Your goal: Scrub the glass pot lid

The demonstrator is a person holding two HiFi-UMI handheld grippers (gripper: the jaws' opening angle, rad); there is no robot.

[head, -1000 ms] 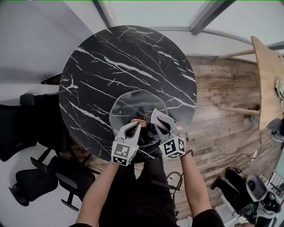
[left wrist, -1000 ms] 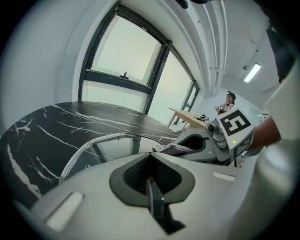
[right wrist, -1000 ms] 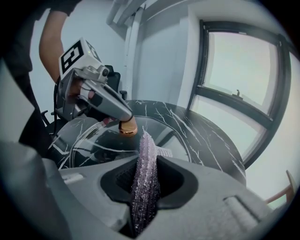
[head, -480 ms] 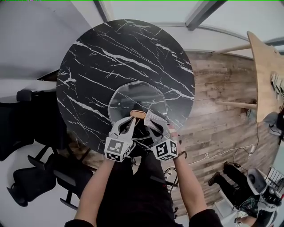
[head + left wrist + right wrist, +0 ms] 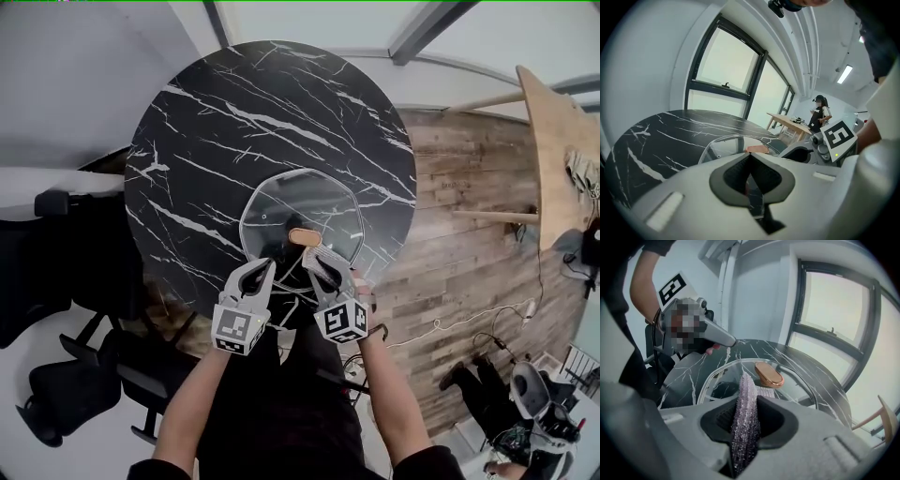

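Note:
The glass pot lid [image 5: 302,211] lies flat on the black marble table [image 5: 216,122], its copper knob [image 5: 304,236] towards me. My left gripper [image 5: 262,269] hovers just short of the lid's near left rim, shut, with nothing visible between its pads. Just right of it, my right gripper [image 5: 317,260] is shut on a silvery-purple scrub cloth [image 5: 323,253] at the lid's near rim, below the knob. In the right gripper view the cloth [image 5: 746,418] stands upright between the jaws, with the knob [image 5: 768,374] and lid [image 5: 712,376] just beyond. The lid [image 5: 729,143] also shows past the left jaws.
The table is round and its near edge sits right under both grippers. Black office chairs [image 5: 56,281] stand to the left. Wooden floor [image 5: 459,216] and a light wooden table [image 5: 553,141] lie to the right. A person [image 5: 819,115] stands far off by that table.
Both grippers have drawn back towards the table's near edge. The left gripper's tips were at the knob a second ago and now sit clear of it.

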